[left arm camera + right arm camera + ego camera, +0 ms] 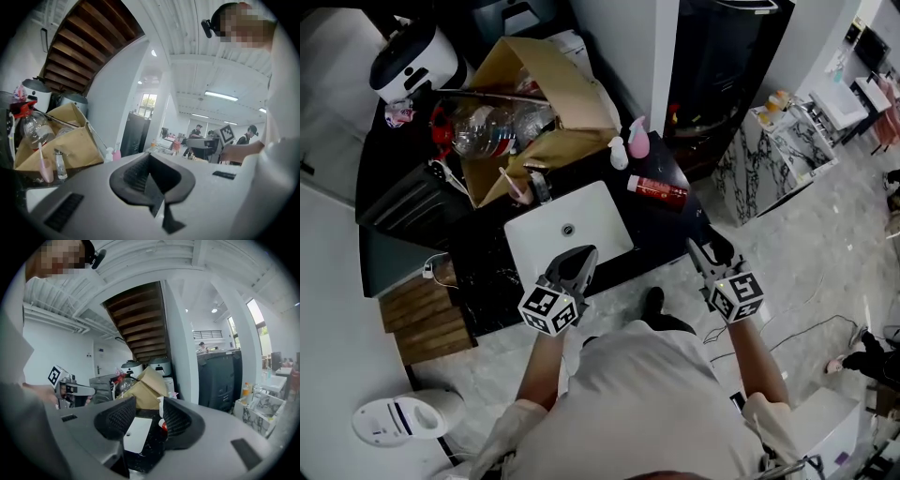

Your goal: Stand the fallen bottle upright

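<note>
The fallen bottle (656, 190), red with a white cap, lies on its side on the black counter (666, 230), right of the white sink (567, 230). In the right gripper view a red part of the bottle (162, 424) shows far off past the right pad. My right gripper (710, 251) (143, 420) hovers off the counter's front edge, below the bottle, open and empty. My left gripper (577, 265) (152, 180) is in front of the sink, its pads together with nothing between them.
An open cardboard box (539, 89) of plastic bottles stands behind the sink. A white spray bottle (620, 153) and a pink bottle (638, 141) stand beside the box. A white appliance (412, 61) sits far left, a marble table (769, 141) to the right.
</note>
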Motion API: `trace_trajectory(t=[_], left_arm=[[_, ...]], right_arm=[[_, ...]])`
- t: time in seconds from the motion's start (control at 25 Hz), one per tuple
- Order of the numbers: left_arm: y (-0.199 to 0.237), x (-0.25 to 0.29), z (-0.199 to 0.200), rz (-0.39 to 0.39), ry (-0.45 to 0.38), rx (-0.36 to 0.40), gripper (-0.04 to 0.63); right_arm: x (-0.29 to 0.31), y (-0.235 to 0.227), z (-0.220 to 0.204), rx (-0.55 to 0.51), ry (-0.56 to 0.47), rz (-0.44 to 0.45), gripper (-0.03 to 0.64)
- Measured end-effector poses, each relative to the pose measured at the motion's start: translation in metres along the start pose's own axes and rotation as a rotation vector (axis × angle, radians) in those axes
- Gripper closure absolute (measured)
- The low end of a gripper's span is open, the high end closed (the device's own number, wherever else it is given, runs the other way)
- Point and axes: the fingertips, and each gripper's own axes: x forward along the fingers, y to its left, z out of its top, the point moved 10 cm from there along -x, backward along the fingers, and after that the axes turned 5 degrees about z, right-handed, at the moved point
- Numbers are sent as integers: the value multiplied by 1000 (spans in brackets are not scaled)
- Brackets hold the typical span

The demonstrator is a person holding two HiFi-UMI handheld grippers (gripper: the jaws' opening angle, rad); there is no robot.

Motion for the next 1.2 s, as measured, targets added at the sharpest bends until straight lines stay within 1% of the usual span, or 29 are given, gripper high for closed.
trace_trajectory(t=[0.36,0.6,0.92,1.2], left_arm=[[-2,64,5,76,26,-21,589],[-3,96,4,118,29,-38,589],[3,126,-2,157,56,-67,589],[17,138,-17,170,77,-98,588]], right_arm=[[38,-77,6,6,39,116,419],[62,-115,3,5,73,188,414],[91,-146,-5,-18,139,259,408],[115,-152,-16,-38,206,312,408]])
